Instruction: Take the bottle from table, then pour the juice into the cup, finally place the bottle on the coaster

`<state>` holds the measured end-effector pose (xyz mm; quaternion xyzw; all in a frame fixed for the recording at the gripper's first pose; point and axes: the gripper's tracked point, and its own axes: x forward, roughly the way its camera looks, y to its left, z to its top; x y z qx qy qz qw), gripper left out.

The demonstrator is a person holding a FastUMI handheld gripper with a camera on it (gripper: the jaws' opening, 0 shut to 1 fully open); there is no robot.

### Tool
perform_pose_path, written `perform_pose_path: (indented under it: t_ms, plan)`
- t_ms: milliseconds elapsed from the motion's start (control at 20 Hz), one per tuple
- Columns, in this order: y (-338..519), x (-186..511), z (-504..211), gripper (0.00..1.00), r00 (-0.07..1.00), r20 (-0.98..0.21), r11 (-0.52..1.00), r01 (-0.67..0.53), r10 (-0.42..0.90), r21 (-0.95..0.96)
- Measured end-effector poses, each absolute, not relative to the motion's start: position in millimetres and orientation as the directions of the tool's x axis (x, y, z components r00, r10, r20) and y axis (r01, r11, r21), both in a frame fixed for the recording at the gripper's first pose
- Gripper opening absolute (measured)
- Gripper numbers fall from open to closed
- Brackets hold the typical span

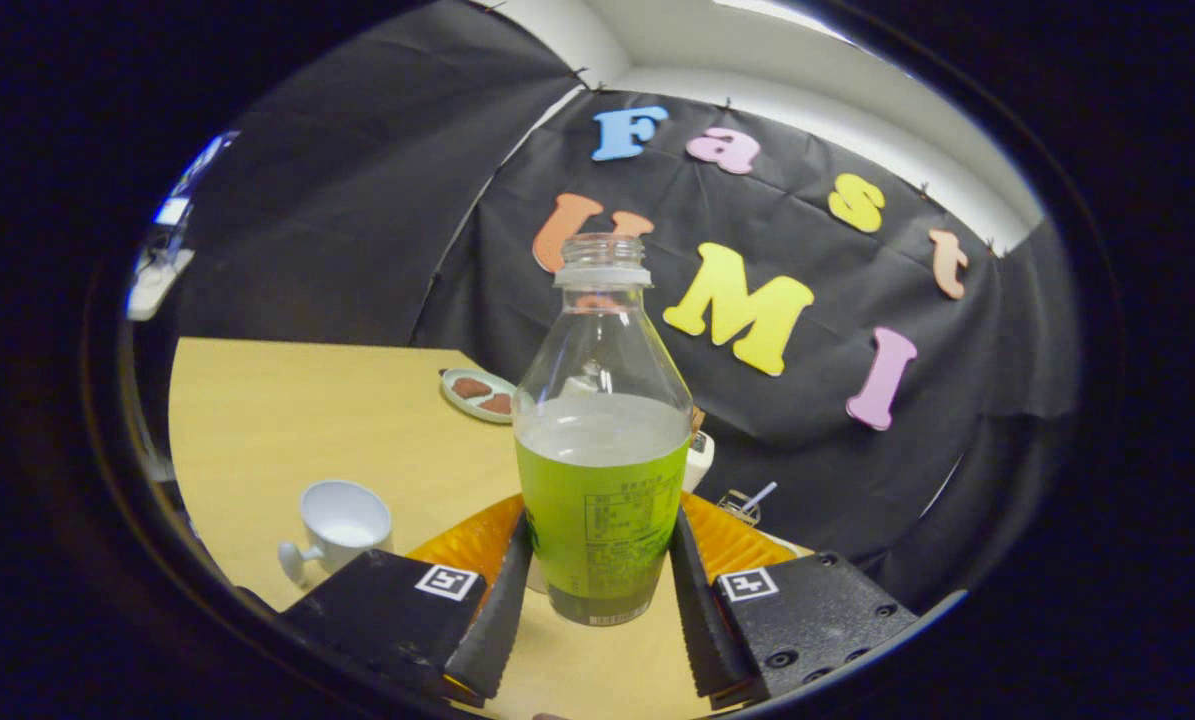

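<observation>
The gripper [602, 600] clamps both ribbed black fingers [492, 620] on the uncapped clear plastic bottle of green juice [602, 450]; its base hides most of the orange ribbed coaster [467, 540] behind. The white handled cup [342, 520] stands on the yellow table [307, 410] beside the left finger; the bottle's label print is too small to make out

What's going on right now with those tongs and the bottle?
Tongs shut on bottle, uncapped, upright, green juice inside. Orange coaster just behind bottle. White cup off beside one finger, milky liquid inside. Nothing between bottle and cup.
</observation>
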<state>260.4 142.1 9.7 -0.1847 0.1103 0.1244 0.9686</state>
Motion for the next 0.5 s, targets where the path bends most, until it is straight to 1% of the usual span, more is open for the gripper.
perform_pose_path:
  t_ms: [150,350,500]
  plan:
    - [131.3,274.2,11.9,0.73,0.946,-0.255,0.937,-0.260,0.199,-0.235]
    - [142.1,300.9,2.4,0.74,0.924,-0.255,0.946,-0.315,0.286,-0.079]
    - [150.4,318.1,-8.9,0.75,0.924,-0.235,0.949,-0.316,0.302,-0.021]
